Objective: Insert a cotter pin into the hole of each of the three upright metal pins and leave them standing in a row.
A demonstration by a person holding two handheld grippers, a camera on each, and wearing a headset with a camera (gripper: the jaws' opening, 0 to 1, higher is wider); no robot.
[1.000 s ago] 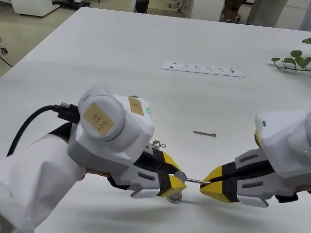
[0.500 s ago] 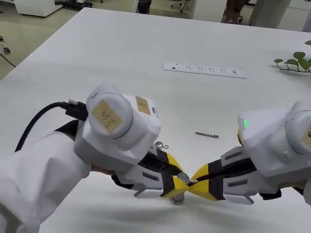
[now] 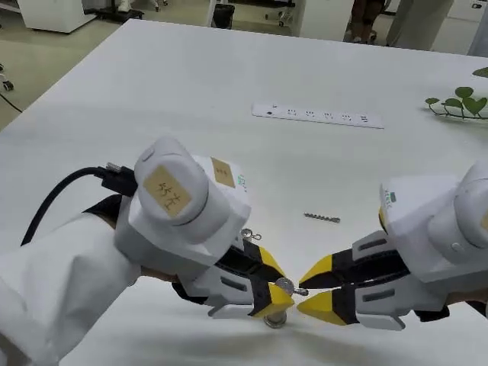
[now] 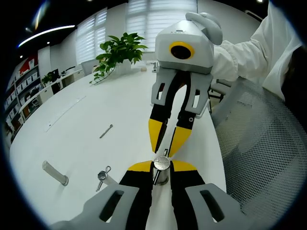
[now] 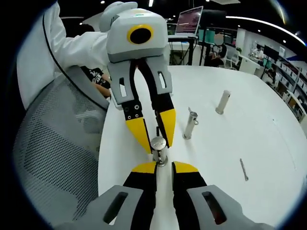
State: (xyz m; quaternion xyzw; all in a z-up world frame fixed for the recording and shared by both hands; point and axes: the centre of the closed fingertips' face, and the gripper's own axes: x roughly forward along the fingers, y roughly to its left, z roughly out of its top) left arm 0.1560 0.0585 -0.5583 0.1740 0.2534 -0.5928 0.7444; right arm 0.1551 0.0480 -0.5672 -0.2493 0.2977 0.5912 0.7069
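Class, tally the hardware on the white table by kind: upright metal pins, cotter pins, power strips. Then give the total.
Upright metal pins: 3
Cotter pins: 3 (one loose, two in pins)
Power strip: 1
Total: 7

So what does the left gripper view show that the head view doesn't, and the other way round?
Left gripper view: a bare metal pin standing off to the side, and a mesh chair. Head view: the black cable running to the left tool. Both: the held pin clamped upright in the left tool, the open right tool facing it, a second pin with its cotter pin in, the loose cotter pin, the power strip and the plant.
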